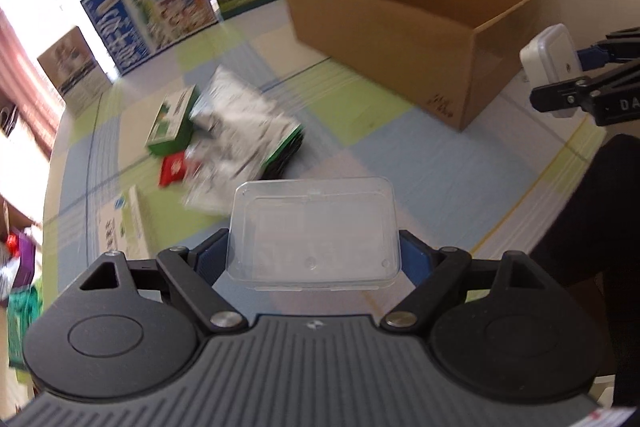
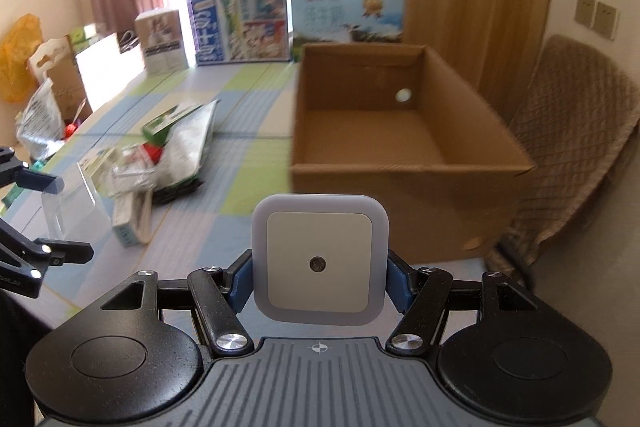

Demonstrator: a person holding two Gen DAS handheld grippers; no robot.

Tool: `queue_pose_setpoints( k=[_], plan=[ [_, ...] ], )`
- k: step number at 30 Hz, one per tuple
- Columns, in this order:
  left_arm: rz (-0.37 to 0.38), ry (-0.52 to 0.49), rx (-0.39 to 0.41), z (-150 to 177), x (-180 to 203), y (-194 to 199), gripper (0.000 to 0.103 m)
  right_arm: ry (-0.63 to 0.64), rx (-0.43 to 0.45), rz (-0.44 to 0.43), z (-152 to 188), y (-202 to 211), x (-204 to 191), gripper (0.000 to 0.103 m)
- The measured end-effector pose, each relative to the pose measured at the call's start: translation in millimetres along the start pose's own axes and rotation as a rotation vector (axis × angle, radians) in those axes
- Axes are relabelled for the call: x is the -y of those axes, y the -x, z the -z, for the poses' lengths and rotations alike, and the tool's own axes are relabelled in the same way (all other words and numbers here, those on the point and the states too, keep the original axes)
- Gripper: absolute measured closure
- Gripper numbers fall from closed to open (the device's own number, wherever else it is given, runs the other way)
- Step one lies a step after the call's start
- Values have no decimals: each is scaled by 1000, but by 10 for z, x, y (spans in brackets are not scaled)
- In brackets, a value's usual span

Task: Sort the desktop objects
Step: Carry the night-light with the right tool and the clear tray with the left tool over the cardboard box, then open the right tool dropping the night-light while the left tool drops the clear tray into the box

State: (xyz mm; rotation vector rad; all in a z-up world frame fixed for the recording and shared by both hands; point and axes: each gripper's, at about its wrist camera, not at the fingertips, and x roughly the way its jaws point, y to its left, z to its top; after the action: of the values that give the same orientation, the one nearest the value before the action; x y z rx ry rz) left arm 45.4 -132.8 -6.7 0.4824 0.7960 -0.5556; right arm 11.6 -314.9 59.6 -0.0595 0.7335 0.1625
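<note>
My left gripper [image 1: 314, 259] is shut on a clear plastic box [image 1: 314, 231], held above the checked tablecloth; the same box [image 2: 76, 203] shows at the left of the right wrist view. My right gripper [image 2: 320, 283] is shut on a white square night light [image 2: 320, 261], its blue pads pressing both sides. That light [image 1: 550, 61] also appears at the right edge of the left wrist view. An open cardboard box [image 2: 400, 131] stands ahead on the table, also seen as the cardboard box [image 1: 408, 27] at upper right. It looks empty inside.
A pile lies mid-table: a green carton [image 1: 170, 121], a silver bag [image 1: 236, 123], a red packet [image 1: 172, 169] and a white-green box [image 1: 122, 223]. Printed boxes [image 2: 240, 23] stand along the far edge. A padded chair [image 2: 568, 147] is right of the cardboard box.
</note>
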Motion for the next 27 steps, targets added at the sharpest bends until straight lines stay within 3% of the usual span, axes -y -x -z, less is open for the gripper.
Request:
queue_pose_setpoints(
  k=[7, 16, 22, 27],
  plan=[
    [68, -145, 85, -611, 332, -74, 19, 114, 57, 39, -453, 61, 435, 40],
    [142, -307, 209, -1564, 660, -341, 19, 364, 16, 43, -1053, -331, 817, 40],
    [177, -365, 250, -2068, 760, -618, 19, 439, -67, 19, -1102, -710, 912, 40],
    [196, -405, 223, -2181, 882, -849, 19, 460, -110, 3, -1002, -910, 935, 40]
  ],
)
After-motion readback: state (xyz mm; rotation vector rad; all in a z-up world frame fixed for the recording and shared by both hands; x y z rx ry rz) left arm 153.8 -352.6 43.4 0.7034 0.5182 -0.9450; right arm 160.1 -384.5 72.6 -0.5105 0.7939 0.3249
